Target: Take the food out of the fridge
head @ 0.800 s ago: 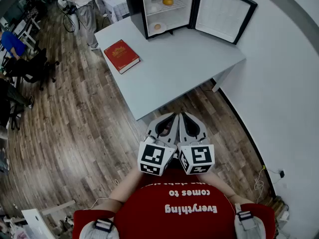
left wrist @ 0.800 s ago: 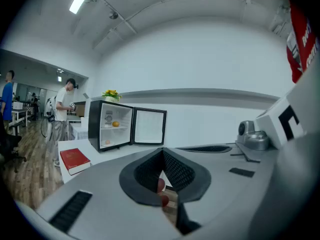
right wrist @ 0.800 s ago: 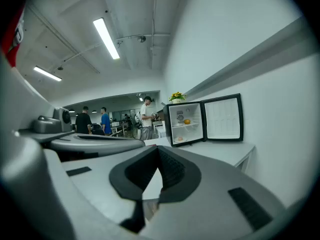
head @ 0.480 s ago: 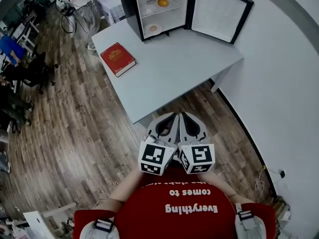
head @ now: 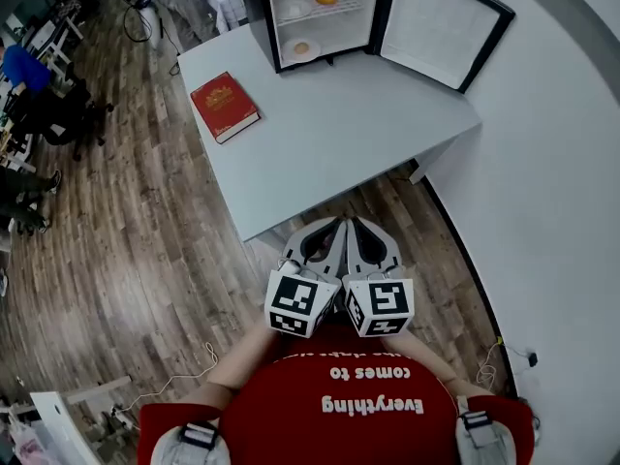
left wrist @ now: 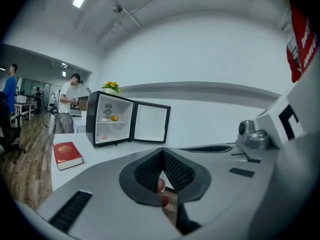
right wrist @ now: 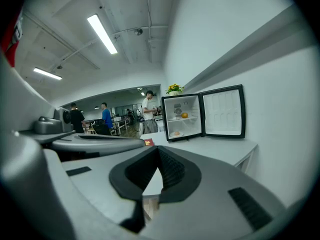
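I watch through three cameras. The head view sits high over the person's red shirt (head: 368,410) and faces steeply down, with the wood floor (head: 126,240) below, the white table (head: 339,134) ahead and the open fridge (head: 254,8) far off at the top edge. The two gripper views ride low on the left gripper (head: 331,229) and right gripper (head: 358,229), facing almost level across the table toward that distant fridge. All three views share the table, the fridge and the red book (head: 224,108). Each gripper view also catches its neighbour alongside.
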`<control>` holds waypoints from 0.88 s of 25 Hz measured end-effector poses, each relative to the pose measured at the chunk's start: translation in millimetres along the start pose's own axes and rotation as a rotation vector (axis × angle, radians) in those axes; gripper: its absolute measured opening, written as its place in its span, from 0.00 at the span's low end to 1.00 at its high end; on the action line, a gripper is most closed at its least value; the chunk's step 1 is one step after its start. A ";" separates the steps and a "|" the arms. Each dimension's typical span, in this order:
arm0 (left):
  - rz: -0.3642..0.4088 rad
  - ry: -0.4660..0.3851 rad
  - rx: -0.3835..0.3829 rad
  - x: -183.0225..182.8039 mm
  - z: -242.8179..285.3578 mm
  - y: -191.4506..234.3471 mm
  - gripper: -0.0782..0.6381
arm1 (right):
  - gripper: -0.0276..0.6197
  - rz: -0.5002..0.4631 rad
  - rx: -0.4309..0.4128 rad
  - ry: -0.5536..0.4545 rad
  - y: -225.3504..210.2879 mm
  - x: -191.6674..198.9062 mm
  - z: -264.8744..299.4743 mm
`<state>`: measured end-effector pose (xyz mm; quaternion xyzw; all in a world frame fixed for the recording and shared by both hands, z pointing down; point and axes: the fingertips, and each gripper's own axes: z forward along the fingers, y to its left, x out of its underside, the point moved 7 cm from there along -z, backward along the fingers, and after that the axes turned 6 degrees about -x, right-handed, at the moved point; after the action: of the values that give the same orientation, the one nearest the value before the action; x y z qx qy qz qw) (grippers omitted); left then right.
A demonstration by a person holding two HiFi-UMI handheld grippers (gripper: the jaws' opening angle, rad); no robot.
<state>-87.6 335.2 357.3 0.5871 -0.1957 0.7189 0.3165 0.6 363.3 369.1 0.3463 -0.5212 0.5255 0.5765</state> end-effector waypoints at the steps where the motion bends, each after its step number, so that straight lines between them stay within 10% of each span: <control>1: -0.003 0.006 0.003 0.3 9.1 2.7 0.11 | 0.06 -0.003 0.002 0.005 -5.8 -0.2 5.9; 22: -0.030 -0.014 -0.075 -55.7 239.0 143.8 0.11 | 0.06 -0.021 -0.086 0.097 -139.8 -58.6 249.1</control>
<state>-7.9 62.6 372.3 0.5825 -0.2159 0.7023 0.3476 82.4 84.0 387.3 0.3007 -0.5113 0.5126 0.6208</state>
